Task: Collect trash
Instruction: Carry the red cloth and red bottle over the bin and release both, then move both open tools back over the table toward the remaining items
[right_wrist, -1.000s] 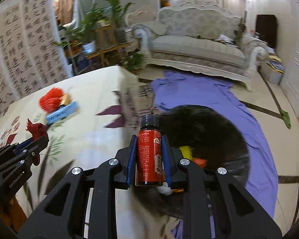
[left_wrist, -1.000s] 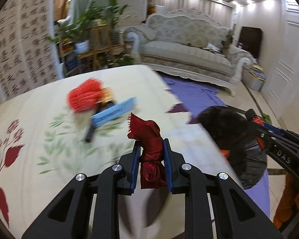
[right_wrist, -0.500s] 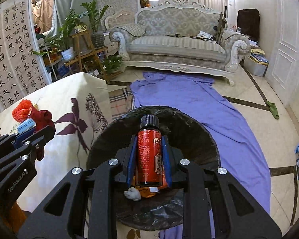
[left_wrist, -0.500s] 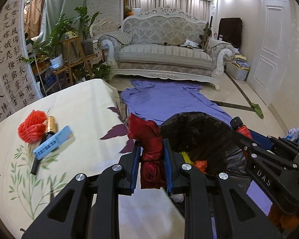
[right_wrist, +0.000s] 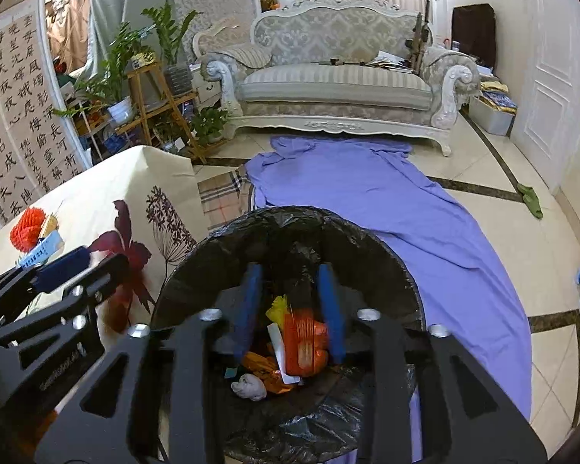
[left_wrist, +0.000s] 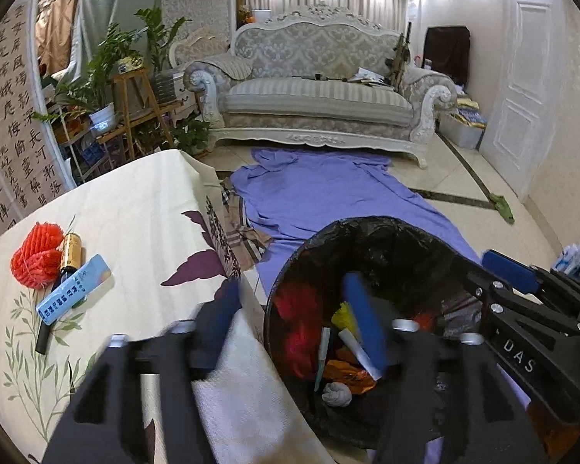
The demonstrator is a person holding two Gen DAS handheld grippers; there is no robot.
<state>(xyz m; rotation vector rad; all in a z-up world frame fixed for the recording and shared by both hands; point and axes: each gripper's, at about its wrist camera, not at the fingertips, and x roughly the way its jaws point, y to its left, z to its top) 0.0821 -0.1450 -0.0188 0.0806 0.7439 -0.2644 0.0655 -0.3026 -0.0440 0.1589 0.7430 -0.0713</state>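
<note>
A bin lined with a black bag (left_wrist: 367, 228) (right_wrist: 290, 216) stands on the floor beside the table. My left gripper (left_wrist: 290, 305) is open over its left rim. The dark red cloth (left_wrist: 299, 328) is blurred inside the bin. My right gripper (right_wrist: 290, 305) is open above the bin, and the red bottle (right_wrist: 303, 344) is blurred just below it among the trash. On the table lie a red-orange mesh ball (left_wrist: 36, 255), a gold-capped bottle (left_wrist: 70, 257) and a blue card (left_wrist: 73, 294).
The cream flowered tablecloth (left_wrist: 143, 208) covers the table at the left. A purple sheet (right_wrist: 367, 193) lies on the floor toward a sofa (left_wrist: 317, 96). Plants on wooden stands (left_wrist: 127, 89) are at the far left. A white door (left_wrist: 529, 77) is at the right.
Both grippers have swung from the table to over the bin and opened. The red cloth has left the left gripper and the red bottle has left the right one; both are in the bin.
</note>
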